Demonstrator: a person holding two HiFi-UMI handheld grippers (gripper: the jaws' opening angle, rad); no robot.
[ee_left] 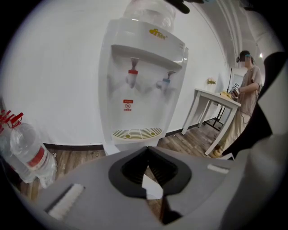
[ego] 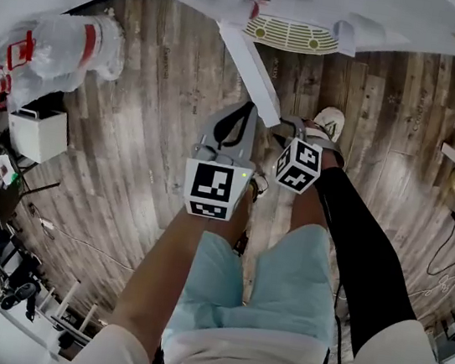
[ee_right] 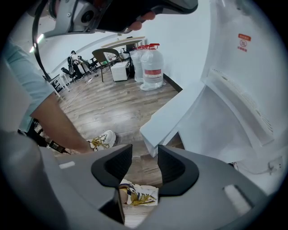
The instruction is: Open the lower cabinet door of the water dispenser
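1. The water dispenser (ee_left: pixel 144 81) stands against a white wall. A clear bottle (ee_left: pixel 150 11) sits on its top, and I cannot tell how full it is.
2. Its lower cabinet door (ego: pixel 248 70) stands open, angled out from the body over the wooden floor (ego: pixel 127 170).
3. My left tongs (ee_left: pixel 146 152) are closed on the door's free edge. A white sliver of it shows between the pads.
4. My right tongs (ee_right: pixel 145 150) are spread apart with nothing in them. A corner of the door sits just beyond their tips, and a shoe (ee_right: pixel 139 194) shows through the gap.
5. The open compartment (ee_right: pixel 216 130) shows me only white inner walls.
6. Big clear bottles (ee_right: pixel 150 65) with red labels stand on the floor by the wall, off to the dispenser's side. I cannot make out how full they are.
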